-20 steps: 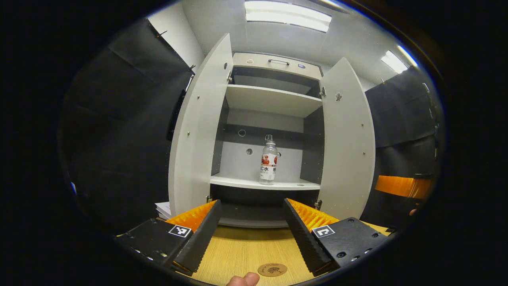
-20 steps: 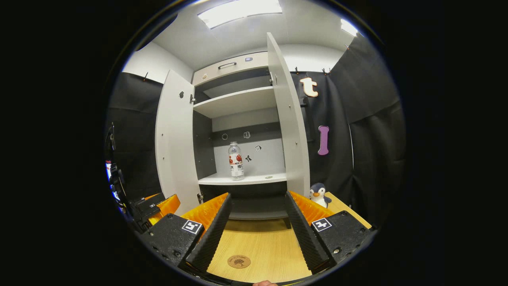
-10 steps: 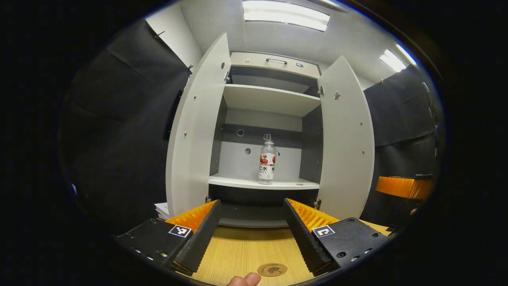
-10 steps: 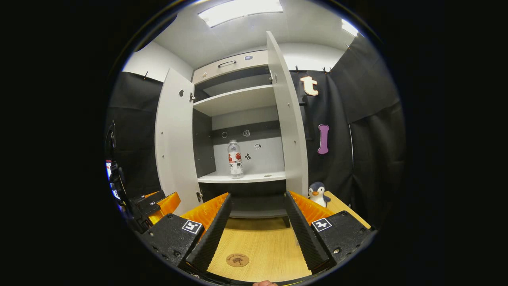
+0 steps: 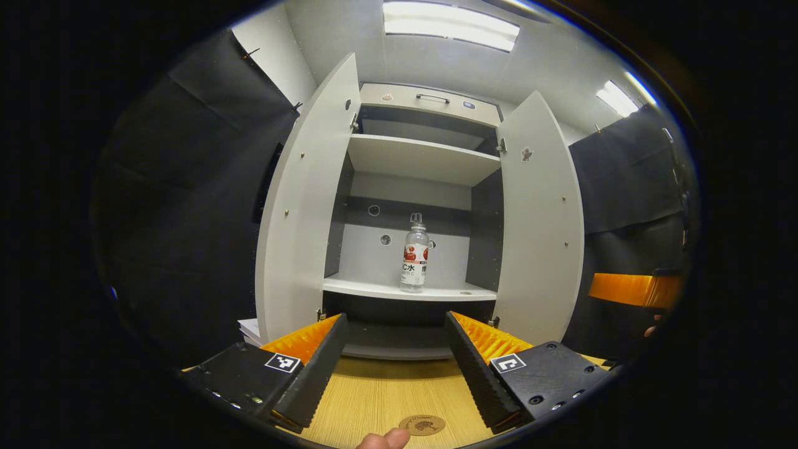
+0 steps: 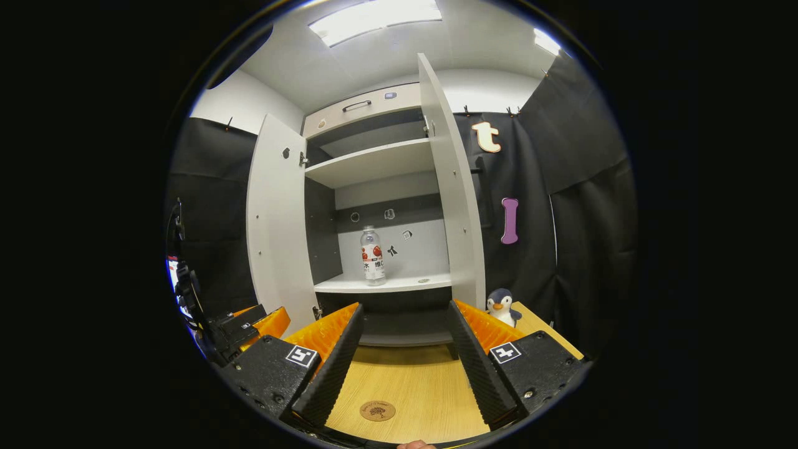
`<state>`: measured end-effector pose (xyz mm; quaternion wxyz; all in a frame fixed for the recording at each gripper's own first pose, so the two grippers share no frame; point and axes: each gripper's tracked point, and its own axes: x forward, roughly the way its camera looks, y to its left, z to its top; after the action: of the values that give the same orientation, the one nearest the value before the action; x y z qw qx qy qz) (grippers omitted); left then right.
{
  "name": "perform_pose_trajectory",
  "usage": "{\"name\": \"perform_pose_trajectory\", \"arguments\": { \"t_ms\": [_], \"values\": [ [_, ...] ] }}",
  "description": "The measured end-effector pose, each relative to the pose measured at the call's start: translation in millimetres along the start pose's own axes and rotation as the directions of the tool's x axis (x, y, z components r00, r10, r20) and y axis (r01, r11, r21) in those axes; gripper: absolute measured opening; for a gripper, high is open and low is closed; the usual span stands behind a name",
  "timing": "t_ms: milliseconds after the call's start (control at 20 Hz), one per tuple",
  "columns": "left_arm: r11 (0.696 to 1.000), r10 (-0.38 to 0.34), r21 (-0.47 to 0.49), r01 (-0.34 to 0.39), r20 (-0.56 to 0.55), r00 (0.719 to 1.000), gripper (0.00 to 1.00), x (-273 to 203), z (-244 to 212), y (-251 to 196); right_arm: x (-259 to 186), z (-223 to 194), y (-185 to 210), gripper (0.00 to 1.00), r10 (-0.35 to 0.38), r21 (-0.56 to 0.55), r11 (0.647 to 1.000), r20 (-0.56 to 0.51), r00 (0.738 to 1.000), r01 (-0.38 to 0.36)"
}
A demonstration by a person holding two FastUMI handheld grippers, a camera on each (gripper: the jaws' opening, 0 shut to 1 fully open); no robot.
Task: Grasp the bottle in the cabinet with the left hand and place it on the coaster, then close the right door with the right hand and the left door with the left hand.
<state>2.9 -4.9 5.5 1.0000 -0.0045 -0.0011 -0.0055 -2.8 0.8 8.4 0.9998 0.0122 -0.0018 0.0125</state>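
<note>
Bottle (image 5: 414, 256) upright on the cabinet's lower shelf (image 5: 408, 290), 12 o'clock from the left gripper (image 5: 394, 357). Both grippers gape wide, empty; right gripper (image 6: 402, 352) likewise. Risk: tall light bottle, an off-centre finger could tip it. Coaster (image 5: 422, 425) at 6 o'clock. Versus earlier: left view drifted slightly; bottle unmoved.

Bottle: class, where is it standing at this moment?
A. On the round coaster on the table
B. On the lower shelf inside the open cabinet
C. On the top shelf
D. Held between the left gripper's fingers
B: the bottle stands upright on the lower shelf of the cabinet, both doors open, far from the coaster.
</note>
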Motion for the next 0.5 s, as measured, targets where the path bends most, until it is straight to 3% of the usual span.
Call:
{"name": "perform_pose_trajectory", "arguments": {
  "t_ms": [50,100,350,400,500],
  "values": [
    [1.0,0.0,0.001,0.0,-0.001,1.0,0.99,-1.1,0.3,-0.5,0.7,-0.7,0.7,0.82,0.002,0.003,1.0,-0.003,1.0,-0.002],
    [1.0,0.0,0.003,0.0,-0.003,1.0,0.95,0.5,-0.5,0.6,0.5,-0.6,0.4,0.82,0.003,0.004,1.0,-0.005,1.0,-0.003],
    [1.0,0.0,0.01,0.0,-0.001,1.0,0.95,2.5,0.9,0.6,-0.4,0.8,2.1,0.83,0.014,0.007,1.0,-0.003,1.0,-0.014],
    [1.0,-0.004,0.011,0.004,0.001,1.0,0.99,4.2,1.7,-0.1,-0.5,0.4,1.2,0.82,0.016,0.006,1.0,-0.003,1.0,-0.016],
    [1.0,-0.023,0.008,0.023,0.002,1.0,0.95,10.3,3.3,-4.3,0.2,-0.8,0.7,0.82,0.014,0.003,1.0,-0.008,1.0,-0.014]
  ]
}}
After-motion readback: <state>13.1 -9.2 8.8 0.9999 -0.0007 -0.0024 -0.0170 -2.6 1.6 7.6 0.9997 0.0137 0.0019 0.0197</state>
